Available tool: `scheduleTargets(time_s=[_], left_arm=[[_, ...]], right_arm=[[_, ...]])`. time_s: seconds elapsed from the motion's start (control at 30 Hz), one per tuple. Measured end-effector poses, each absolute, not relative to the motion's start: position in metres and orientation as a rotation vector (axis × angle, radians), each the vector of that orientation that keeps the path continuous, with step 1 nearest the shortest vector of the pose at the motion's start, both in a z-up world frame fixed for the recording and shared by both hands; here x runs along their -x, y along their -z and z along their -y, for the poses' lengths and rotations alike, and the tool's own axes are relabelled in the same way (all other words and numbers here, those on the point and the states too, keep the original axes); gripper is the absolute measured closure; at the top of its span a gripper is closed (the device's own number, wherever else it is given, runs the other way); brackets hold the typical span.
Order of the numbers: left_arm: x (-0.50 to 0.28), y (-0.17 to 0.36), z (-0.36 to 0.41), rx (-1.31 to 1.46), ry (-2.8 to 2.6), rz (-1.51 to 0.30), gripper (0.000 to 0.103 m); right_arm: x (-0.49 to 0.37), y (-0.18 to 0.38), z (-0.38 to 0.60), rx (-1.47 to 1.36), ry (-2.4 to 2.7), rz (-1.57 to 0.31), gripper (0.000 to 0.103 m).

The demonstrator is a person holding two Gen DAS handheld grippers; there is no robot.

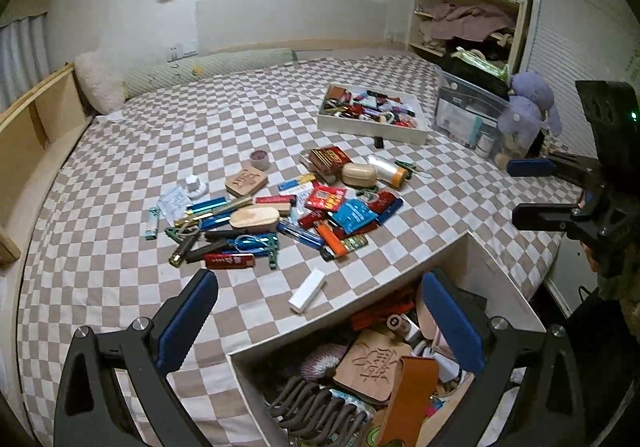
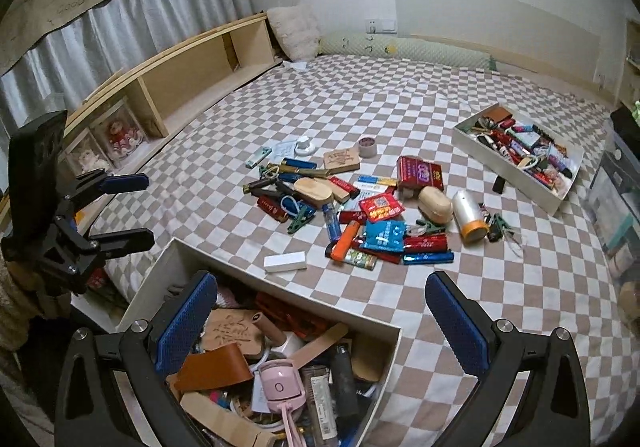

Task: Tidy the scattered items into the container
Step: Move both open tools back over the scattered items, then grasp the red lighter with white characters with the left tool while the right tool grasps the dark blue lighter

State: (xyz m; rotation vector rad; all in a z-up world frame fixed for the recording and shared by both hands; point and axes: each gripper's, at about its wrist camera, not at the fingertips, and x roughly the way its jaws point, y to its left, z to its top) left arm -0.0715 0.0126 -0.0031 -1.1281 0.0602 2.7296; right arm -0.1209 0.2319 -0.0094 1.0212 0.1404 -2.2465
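Both the left gripper (image 1: 316,321) and right gripper (image 2: 320,321) are hanging wide open and empty over the near box (image 2: 394,331) — probably between picks, next reaching toward the scattered pile (image 2: 348,207) on the bed (image 2: 500,307).

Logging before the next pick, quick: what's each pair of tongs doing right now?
Left tongs: open, holding nothing.
Right tongs: open, holding nothing.

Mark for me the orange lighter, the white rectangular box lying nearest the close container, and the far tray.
orange lighter (image 2: 345,241): right wrist view, middle of its body.
white rectangular box (image 2: 285,261): right wrist view, centre of its top face.
far tray (image 1: 368,129): left wrist view, near side wall.
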Motion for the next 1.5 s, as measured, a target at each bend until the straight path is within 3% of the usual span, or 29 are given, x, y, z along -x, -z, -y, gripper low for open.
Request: scheduleTargets(time_s=[0.6, 0.9, 1.03, 1.5], left_arm=[[0.078, -0.020, 0.044, 1.012, -2.902, 0.022, 0.000], [0.122, 0.019, 0.097, 1.265, -2.827, 0.170, 0.000], [0.149, 0.047, 0.113, 1.407, -2.785, 0.189, 0.001], [0.216, 0.124, 0.110, 1.595, -2.647, 0.118, 0.001]], right_arm=[[0.174, 0.011, -0.276, -0.988, 2.469, 0.024, 0.000], [0.214, 0.042, -0.288, -1.104, 2.501, -0.041, 0.000], [0.239, 0.064, -0.294, -1.225, 2.453, 0.016, 0.000], [0.290, 0.163, -0.294, -1.487, 2.393, -0.051, 0.000]])
